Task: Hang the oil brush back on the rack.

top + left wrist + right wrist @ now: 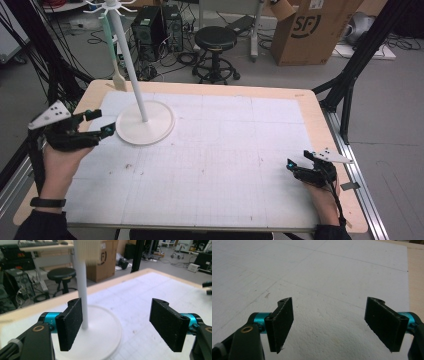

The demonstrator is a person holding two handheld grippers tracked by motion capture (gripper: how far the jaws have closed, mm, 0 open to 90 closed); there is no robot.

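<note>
Item, my left tool [97,122]: jaws wide, empty, held at the surface's [225,150] 9 o'clock edge. Item, white rack stand [145,122]: round base just beside that tool, toward 3 o'clock from it; pole upright, long axis vertical; a pale green spatula [113,55] hangs from its top hooks. In my left gripper view the pole [82,295] rises just past the left jaw. Item, my right tool [300,167]: jaws wide, empty, at 4 o'clock, well apart from the stand. Left is nearer, I judge.
</note>
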